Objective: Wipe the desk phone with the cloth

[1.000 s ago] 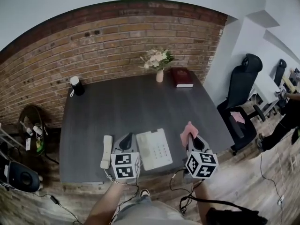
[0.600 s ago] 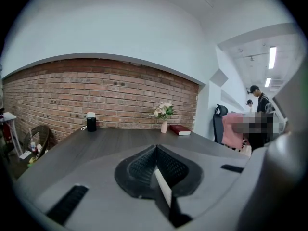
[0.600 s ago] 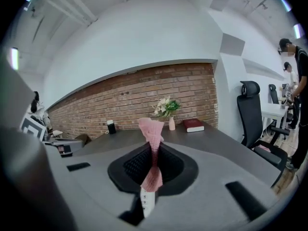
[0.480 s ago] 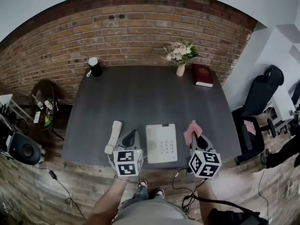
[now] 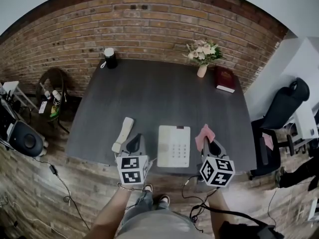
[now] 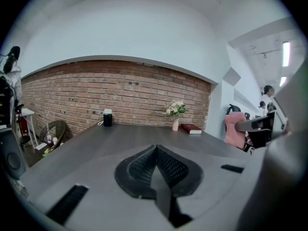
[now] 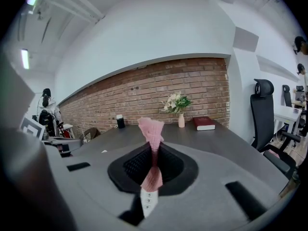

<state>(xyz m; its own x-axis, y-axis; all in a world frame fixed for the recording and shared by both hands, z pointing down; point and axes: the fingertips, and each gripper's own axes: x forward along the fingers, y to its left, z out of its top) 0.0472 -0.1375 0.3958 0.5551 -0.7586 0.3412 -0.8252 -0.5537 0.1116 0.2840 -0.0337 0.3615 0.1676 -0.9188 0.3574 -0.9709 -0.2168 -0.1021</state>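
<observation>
Desk phone (image 5: 174, 146): on the table's (image 5: 149, 98) near edge, between both grippers.
Handset (image 5: 122, 134): off the base, to its left.
Left gripper (image 6: 156, 153): jaws together, empty.
Right gripper (image 7: 154, 150): clamped on the pink cloth (image 7: 150, 128).

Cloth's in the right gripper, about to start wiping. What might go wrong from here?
1. The desk phone sits near the front edge of the desk with nothing holding it; wiping strokes may slide it off.
2. Only a short tuft of pink cloth sticks out of the right gripper, so its jaws may scrape the keypad.
</observation>
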